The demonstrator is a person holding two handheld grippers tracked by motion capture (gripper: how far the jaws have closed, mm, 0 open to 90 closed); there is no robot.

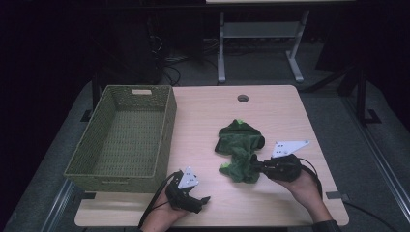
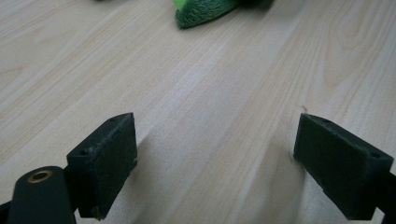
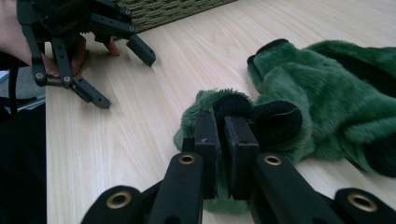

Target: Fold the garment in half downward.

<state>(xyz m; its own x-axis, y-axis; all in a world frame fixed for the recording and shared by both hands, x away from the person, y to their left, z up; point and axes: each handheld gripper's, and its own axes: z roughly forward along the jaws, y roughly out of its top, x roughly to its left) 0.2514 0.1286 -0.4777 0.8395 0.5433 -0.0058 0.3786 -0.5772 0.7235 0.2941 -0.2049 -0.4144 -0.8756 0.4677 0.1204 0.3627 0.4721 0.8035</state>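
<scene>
Right gripper (image 1: 255, 166) sits low at the right-front of the table (image 1: 285, 104), jaws pressed nearly together on a fold of the green plush garment (image 1: 240, 145); the right gripper view shows the two black pads (image 3: 240, 140) with dark trim and green pile pinched between them. The garment lies mid-table, right of centre, its long axis running from the pinched near end away toward the far side, the bulkier part farther from the person. Woven basket (image 1: 123, 137) stands at the table's left edge, well apart from the garment, with bare wood between. So the relation that matters: the garment's held end is at the right gripper's tips, and the basket lies to the left of it, across the table. Left gripper (image 1: 198, 202) rests near the front edge, just beside the basket's near right corner, jaws spread wide over bare tabletop, holding nothing; a green tip of the garment (image 2: 205, 11) shows at the top of its own view, ahead and apart. Judgement: left gripper is nearer the basket, right is the one with the grip, so any carry goes leftward and the loose far end is likely to trail.
</scene>
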